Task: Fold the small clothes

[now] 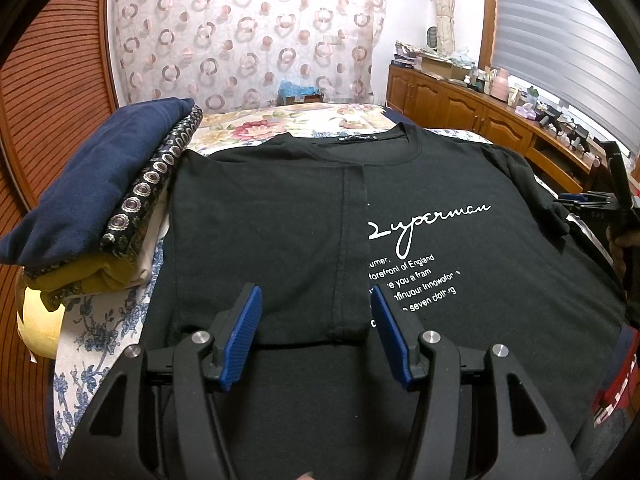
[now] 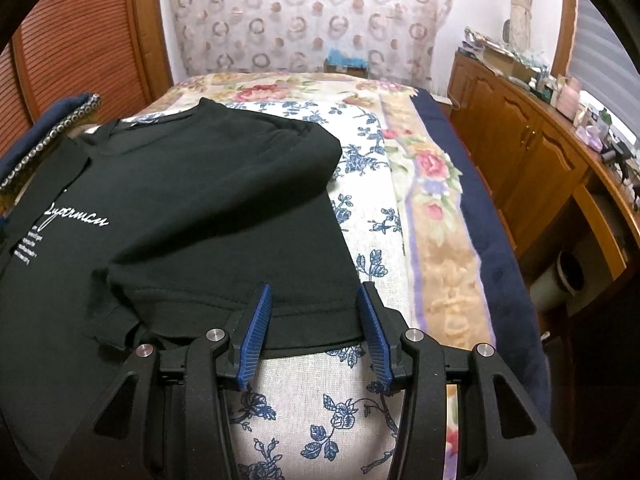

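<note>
A floral-sheeted bed carries a black T-shirt beside stacked folded clothes.

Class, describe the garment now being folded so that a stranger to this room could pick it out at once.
Start at the bed with the floral bedspread. To one side sits a stack of folded clothes topped by a navy piece; beside it lies the black T-shirt, spread flat with one side folded in. Only it bears white script lettering across the chest.
</note>
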